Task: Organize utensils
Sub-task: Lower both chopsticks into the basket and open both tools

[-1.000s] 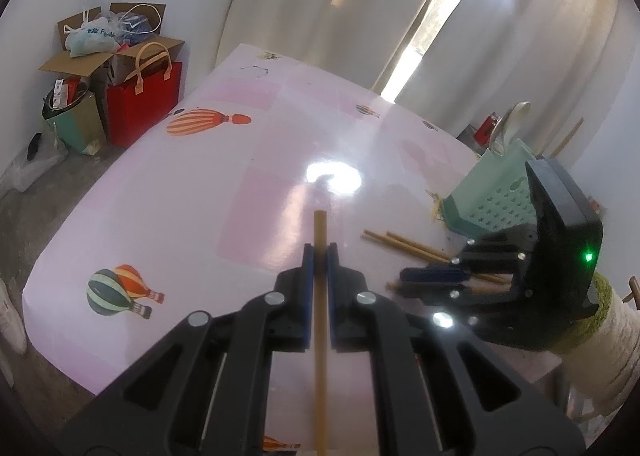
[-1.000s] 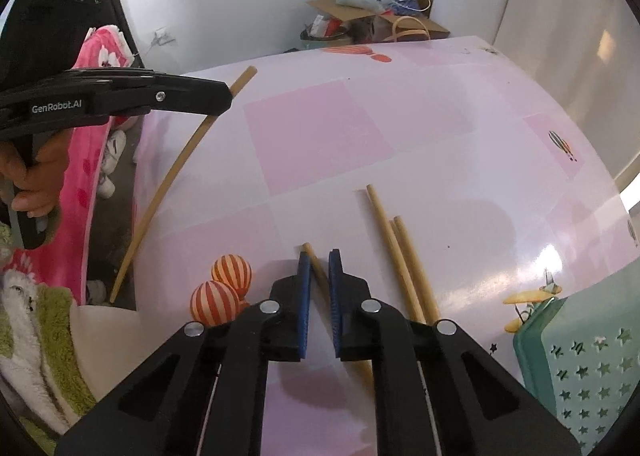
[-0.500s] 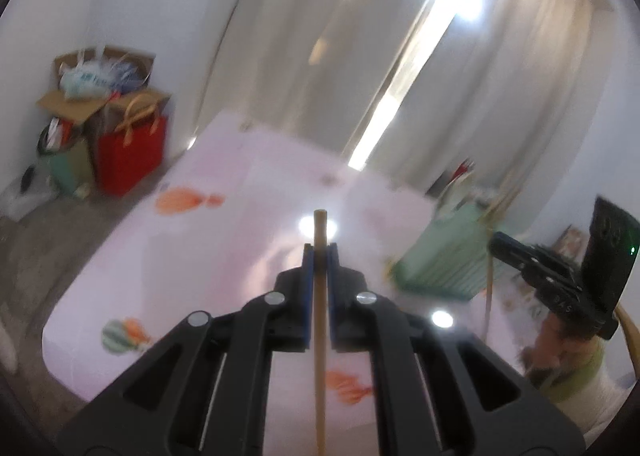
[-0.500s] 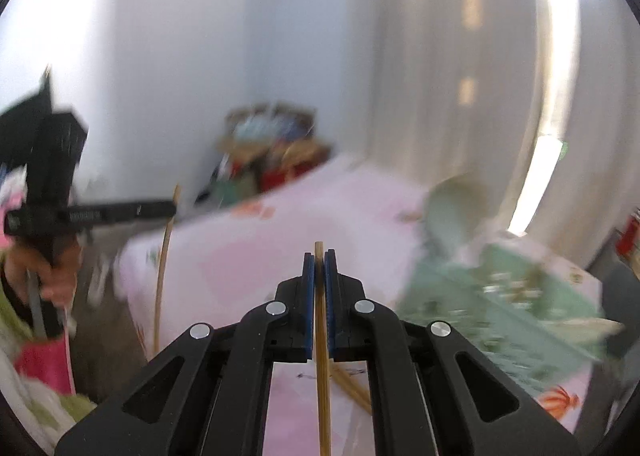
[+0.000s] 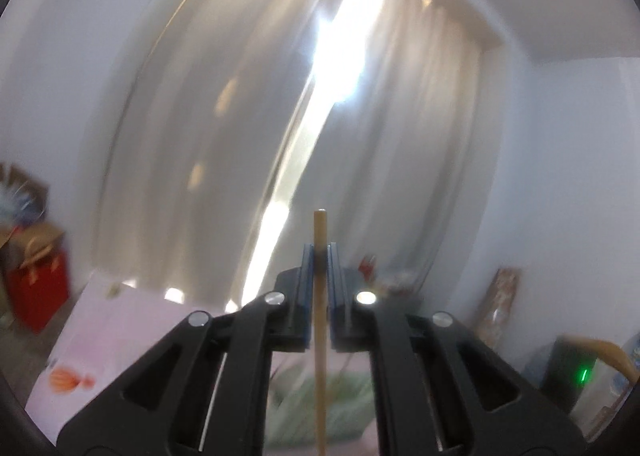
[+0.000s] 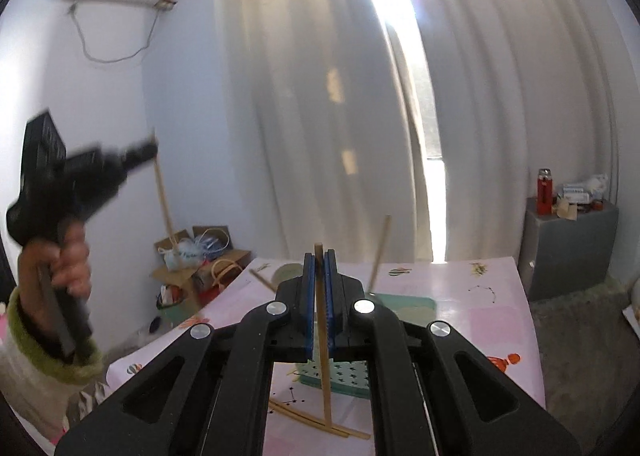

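My left gripper (image 5: 320, 256) is shut on a wooden chopstick (image 5: 320, 376) that runs straight between its blue pads, high above the pink table (image 5: 120, 328). The blurred green utensil basket (image 5: 348, 404) lies below it. My right gripper (image 6: 319, 260) is shut on a second chopstick (image 6: 323, 356), which hangs nearly upright over the teal basket (image 6: 408, 306). One chopstick (image 6: 380, 252) leans in that basket. Two more loose chopsticks (image 6: 316, 422) lie on the table beneath. In the right wrist view a hand holds the left gripper (image 6: 150, 149) raised at far left.
White curtains with a bright gap fill the background. Cardboard boxes and bags (image 6: 200, 260) sit on the floor beyond the table's far left corner. A grey cabinet (image 6: 568, 244) with a red bottle stands at the right. The table's right edge (image 6: 528, 320) drops to the floor.
Both grippers rose from the table and tilted up toward the curtains. The right gripper closed on a chopstick from the table and lifted it. The left kept its chopstick.
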A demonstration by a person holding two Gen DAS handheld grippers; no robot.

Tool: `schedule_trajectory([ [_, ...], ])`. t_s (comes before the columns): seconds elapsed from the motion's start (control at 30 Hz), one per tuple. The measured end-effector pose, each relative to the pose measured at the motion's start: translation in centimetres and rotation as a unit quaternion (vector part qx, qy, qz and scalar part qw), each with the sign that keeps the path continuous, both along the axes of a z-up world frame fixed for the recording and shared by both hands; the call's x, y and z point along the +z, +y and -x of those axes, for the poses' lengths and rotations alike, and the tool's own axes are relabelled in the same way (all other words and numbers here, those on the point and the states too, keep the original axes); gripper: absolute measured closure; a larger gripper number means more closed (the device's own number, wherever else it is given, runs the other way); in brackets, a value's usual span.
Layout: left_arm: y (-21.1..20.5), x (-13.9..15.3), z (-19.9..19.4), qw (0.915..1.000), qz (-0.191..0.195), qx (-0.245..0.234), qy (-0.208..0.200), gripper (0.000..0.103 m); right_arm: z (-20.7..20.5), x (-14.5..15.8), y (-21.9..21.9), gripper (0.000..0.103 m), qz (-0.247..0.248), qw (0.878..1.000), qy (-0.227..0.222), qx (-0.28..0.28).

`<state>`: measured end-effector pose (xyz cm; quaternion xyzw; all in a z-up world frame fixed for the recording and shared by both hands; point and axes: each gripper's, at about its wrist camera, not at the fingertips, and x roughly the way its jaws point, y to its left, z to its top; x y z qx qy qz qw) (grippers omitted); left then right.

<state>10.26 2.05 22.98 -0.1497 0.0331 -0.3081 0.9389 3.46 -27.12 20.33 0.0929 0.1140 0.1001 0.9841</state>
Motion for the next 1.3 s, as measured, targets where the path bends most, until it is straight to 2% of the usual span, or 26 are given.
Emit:
schedule_trajectory([
  [0.07, -1.6, 1.4, -0.8, 0.9997, 0.015, -0.006, -0.02, 0.098, 0.0, -0.3, -0.8, 0.098, -0.005, 1.0, 0.001, -0.006],
  [0.2, -5.0, 1.8, -3.2, 0.9994, 0.026, -0.007, -0.02, 0.099, 0.6, -1.2, -2.3, 0.098, -0.018, 1.0, 0.004, -0.015],
  [0.37, -10.4, -1.6, -6.5, 0.9995, -0.015, 0.028, 0.008, 0.099, 0.1, -2.2, -3.9, 0.098, -0.042, 0.999, 0.012, -0.02],
  [0.5, -11.7, -4.4, -8.9, 0.998, -0.013, 0.033, 0.053, 0.098, 0.0, -2.7, -4.6, 0.098, -0.046, 0.998, 0.021, -0.023],
  [0.6, -12.8, -6.2, -9.6, 0.9969, -0.027, 0.046, 0.057, 0.098, 0.1, -2.7, -5.2, 0.098, -0.047, 0.998, 0.025, -0.026],
  [0.7, -12.8, -7.3, -10.2, 0.9964, -0.029, 0.034, 0.072, 0.097, 0.3, -2.6, -5.7, 0.098, -0.048, 0.998, 0.025, -0.029],
  [0.77, -12.8, -7.7, -10.1, 0.9961, -0.03, 0.023, 0.079, 0.09, 0.2, -2.5, -6.0, 0.098, -0.049, 0.998, 0.024, -0.031],
  [0.83, -11.9, -7.8, -9.3, 0.9964, -0.029, 0.018, 0.078, 0.071, 0.3, -2.2, -6.0, 0.098, -0.051, 0.998, 0.022, -0.031],
  [0.9, -11.4, -7.6, -8.5, 0.9972, -0.028, 0.009, 0.069, 0.064, 0.2, -1.6, -6.1, 0.098, -0.054, 0.998, 0.015, -0.027],
  [1.03, -9.7, -6.5, -6.0, 0.9983, -0.026, 0.001, 0.053, 0.043, -0.2, 0.6, -6.0, 0.098, -0.053, 0.998, -0.014, -0.015],
  [1.17, -7.2, -6.3, -3.5, 0.9986, -0.031, 0.001, 0.043, 0.03, -1.3, 3.7, -5.5, 0.098, -0.04, 0.998, -0.057, -0.006],
  [1.23, -6.0, -6.8, -2.3, 0.9983, -0.044, 0.01, 0.037, 0.02, -2.4, 5.3, -5.2, 0.098, -0.031, 0.997, -0.076, -0.001],
  [1.3, -4.7, -7.8, -1.0, 0.9965, -0.072, 0.027, 0.033, 0.017, -3.5, 6.2, -4.9, 0.098, -0.024, 0.996, -0.085, 0.001],
])
